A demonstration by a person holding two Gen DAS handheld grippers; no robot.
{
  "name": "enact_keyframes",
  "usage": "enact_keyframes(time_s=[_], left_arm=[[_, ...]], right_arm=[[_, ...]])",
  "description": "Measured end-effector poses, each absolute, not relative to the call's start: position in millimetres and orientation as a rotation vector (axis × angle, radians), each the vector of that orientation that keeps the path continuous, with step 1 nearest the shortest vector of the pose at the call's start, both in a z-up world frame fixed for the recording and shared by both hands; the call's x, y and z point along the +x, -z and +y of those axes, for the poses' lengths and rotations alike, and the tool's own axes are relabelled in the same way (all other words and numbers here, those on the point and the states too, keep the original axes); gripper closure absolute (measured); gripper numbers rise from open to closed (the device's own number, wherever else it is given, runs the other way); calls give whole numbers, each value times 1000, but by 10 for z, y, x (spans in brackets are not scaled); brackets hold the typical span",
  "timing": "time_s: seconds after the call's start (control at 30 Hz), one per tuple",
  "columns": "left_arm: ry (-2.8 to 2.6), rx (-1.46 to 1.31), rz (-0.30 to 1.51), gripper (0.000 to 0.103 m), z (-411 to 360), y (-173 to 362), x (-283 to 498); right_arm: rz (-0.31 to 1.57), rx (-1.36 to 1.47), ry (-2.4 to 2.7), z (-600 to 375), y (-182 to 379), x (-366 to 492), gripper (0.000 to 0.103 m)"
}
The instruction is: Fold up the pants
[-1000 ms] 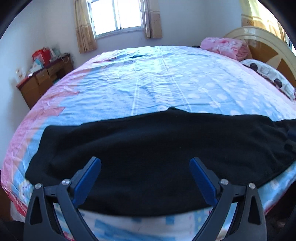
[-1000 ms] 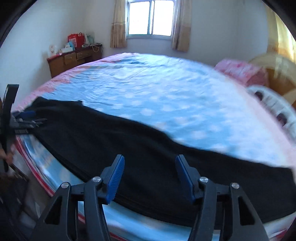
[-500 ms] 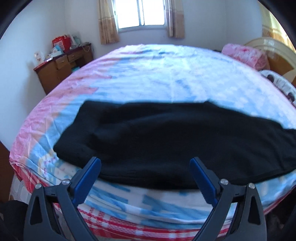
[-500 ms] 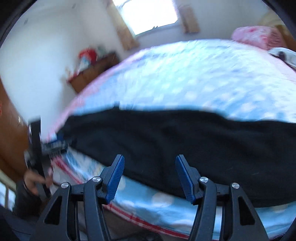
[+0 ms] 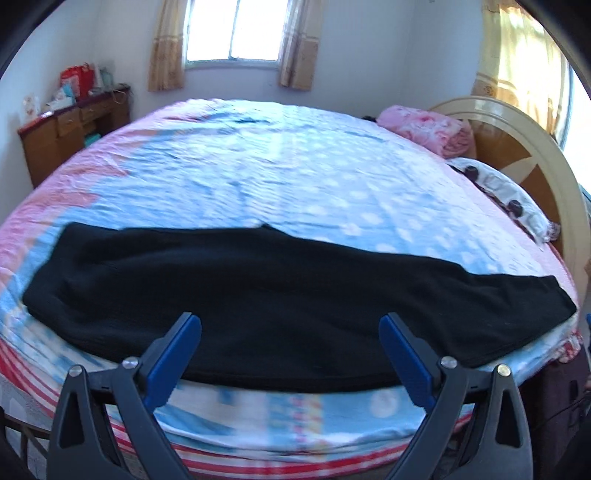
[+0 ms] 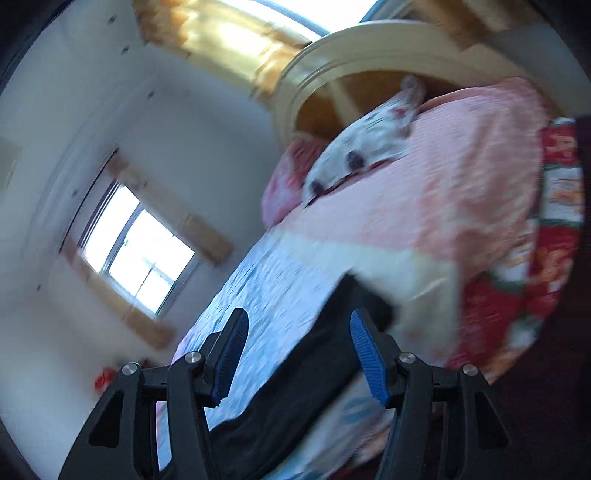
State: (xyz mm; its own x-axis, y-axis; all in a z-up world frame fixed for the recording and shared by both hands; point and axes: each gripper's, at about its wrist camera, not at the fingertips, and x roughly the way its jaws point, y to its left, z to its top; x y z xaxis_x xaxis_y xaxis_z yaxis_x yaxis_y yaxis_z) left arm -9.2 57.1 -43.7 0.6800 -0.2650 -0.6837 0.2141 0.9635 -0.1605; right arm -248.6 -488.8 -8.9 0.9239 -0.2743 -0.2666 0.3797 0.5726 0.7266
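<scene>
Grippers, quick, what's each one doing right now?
Left gripper: open, empty, above the black pants.
Right gripper: open, empty.

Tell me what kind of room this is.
A home bedroom, most likely: a large bed with a patterned sheet and curved headboard, pillows at its head, a wooden dresser beside a curtained window.
</scene>
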Motion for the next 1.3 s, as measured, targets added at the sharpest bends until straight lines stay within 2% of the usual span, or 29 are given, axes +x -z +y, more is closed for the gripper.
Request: enact_keyframes(time_s=[0.1,0.33,0.7,0.77,0.8,0.9,0.97,1.03,1.23,1.3], left_arm=[[283,-22,786,4,326,449,-119],[324,50,801,4,4,457,-205],[341,9,834,4,87,481,-190],[340,6,830,4,95,481,-189],[337,5,829,4,103,481,-191],[334,-7,830,4,130,483,-187],[331,-18,838,4,146,491,-175],[334,-21,839,4,148,493,-180],[323,-37,827,4,229,475,-191],[307,-63,820,4,308,463,-179]], right_arm=[[96,931,365,-5052,205,-2601,43],[157,945,335,-5231,392,-2285,43],[330,718,362,-4981,459,-1847,45],[362,648,346,-4833,436,-1744,68],[374,622,348,-4788,437,-1699,72],[356,709,368,-4901,530,-1724,74],[319,837,362,-5073,666,-1800,83],[312,898,348,-5156,720,-1828,88],[312,855,419,-5075,647,-1787,85],[318,852,390,-5092,661,-1757,95]])
